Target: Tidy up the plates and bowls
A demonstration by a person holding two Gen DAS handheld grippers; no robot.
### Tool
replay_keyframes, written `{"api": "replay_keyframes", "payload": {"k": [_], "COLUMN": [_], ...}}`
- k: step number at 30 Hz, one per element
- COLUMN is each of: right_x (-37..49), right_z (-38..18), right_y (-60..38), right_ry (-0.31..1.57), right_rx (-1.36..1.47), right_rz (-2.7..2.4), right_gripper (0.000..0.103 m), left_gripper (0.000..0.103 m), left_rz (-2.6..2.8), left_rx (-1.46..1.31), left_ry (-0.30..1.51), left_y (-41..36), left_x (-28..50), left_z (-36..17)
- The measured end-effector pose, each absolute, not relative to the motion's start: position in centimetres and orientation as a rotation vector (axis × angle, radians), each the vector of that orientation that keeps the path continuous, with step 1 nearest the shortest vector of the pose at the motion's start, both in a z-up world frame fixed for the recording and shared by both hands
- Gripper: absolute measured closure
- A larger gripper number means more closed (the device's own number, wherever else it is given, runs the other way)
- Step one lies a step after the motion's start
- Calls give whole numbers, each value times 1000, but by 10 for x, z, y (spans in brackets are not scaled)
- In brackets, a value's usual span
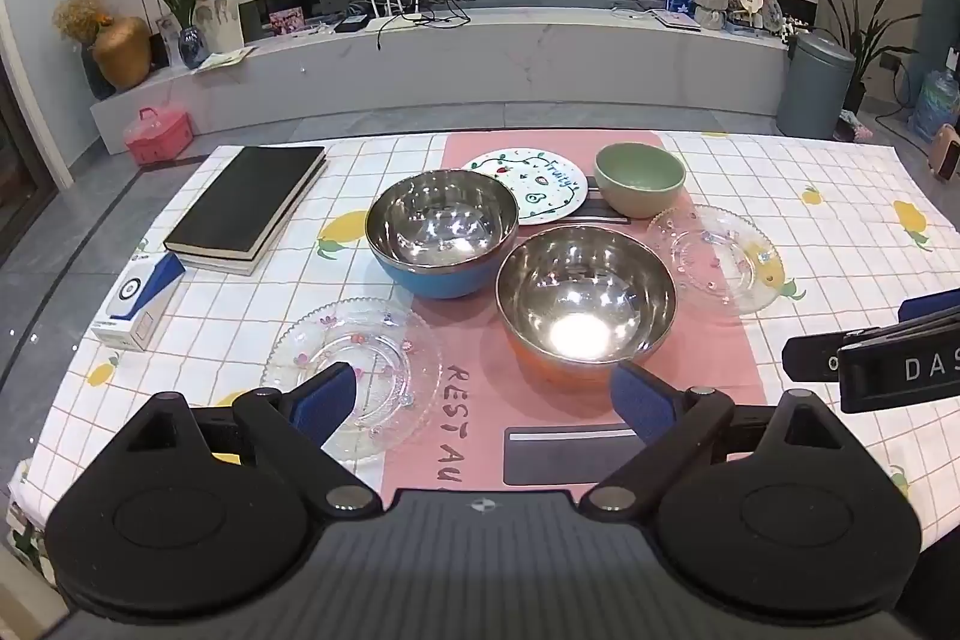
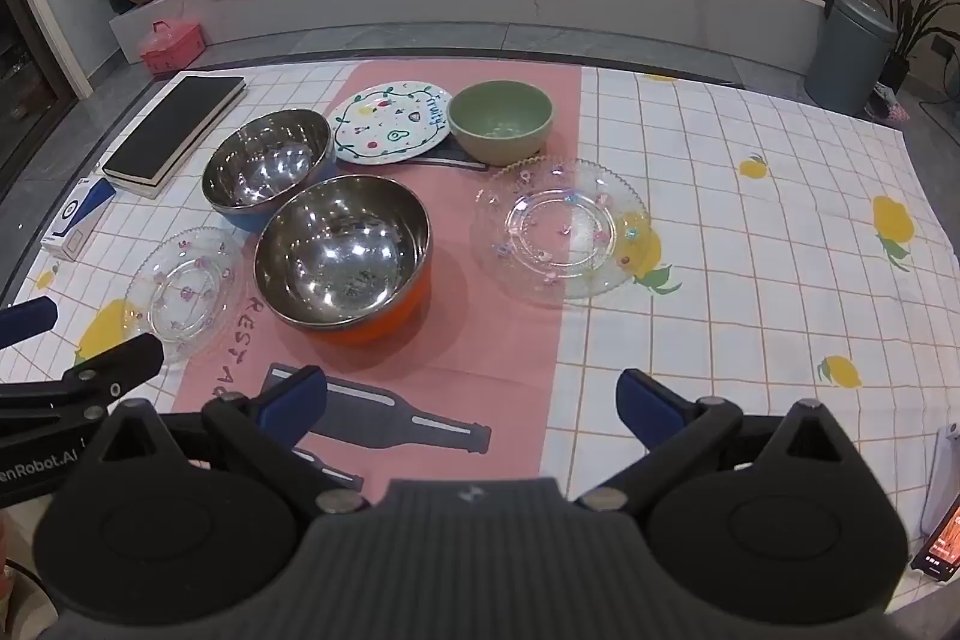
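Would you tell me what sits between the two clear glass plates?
The orange steel bowl sits between the left glass plate and the right glass plate, clearest in the right wrist view.

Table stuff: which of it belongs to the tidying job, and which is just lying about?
Job:
orange steel bowl
blue steel bowl
green bowl
painted plate
two glass plates

Lying about:
black book
small white-and-blue box

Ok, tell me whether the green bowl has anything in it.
Empty. The green bowl stands upright beside the painted plate, and the right wrist view looks down onto its bare inner floor, with only a pale glare there.
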State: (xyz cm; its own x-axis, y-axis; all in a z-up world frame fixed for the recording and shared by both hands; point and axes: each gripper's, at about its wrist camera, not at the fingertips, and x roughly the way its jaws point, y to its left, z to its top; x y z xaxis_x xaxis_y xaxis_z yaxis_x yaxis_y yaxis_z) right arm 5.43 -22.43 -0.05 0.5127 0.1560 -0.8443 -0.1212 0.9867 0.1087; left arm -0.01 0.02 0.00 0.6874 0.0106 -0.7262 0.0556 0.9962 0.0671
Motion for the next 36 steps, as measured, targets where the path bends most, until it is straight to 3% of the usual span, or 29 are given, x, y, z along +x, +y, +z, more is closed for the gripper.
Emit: {"api": "replay_keyframes", "payload": {"k": [36], "right_x": [52], "right_z": [-3], "right_y": [-225], "right_ry": [1022], "right_rx": [49], "right_rz": [164], "right_gripper": [3], "left_gripper": [0], "left_rz": [-24], "left_rx": [95], "left_ry": [817], "left_y": [-6], "left_x": [-1], "left_z": [-1]}}
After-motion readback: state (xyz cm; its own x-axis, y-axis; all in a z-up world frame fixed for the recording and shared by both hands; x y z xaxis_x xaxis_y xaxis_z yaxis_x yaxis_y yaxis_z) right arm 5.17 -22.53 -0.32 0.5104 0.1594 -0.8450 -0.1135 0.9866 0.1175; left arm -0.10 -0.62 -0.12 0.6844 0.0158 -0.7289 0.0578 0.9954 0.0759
